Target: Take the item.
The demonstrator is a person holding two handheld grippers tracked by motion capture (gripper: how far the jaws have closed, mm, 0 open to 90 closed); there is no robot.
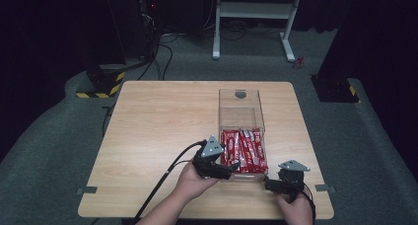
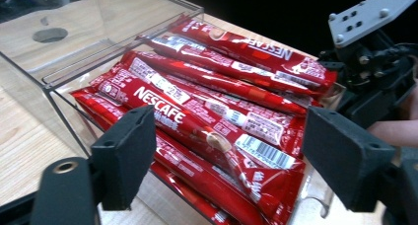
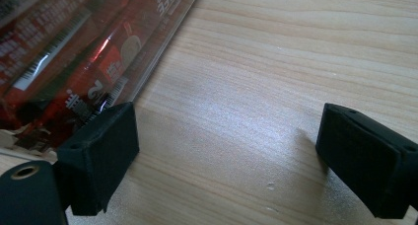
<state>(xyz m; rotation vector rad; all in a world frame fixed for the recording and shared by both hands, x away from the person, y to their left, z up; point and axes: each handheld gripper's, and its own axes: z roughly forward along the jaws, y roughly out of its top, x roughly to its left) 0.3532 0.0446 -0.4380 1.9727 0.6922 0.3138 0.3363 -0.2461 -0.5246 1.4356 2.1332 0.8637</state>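
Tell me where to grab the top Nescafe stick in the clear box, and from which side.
Grip the top Nescafe stick across its narrow width near the barcode end, coming from the clear box's open near side. It lies uppermost and slim, already between the left gripper's open jaws, so probably no neighbour gets pinched.

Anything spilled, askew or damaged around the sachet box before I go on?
Mostly tidy. The red Nescafe sachets lie heaped in the clear plastic box, and the top ones stick out past its open near end in the left gripper view. Nothing has spilled onto the wooden table, and no wrapper looks torn.
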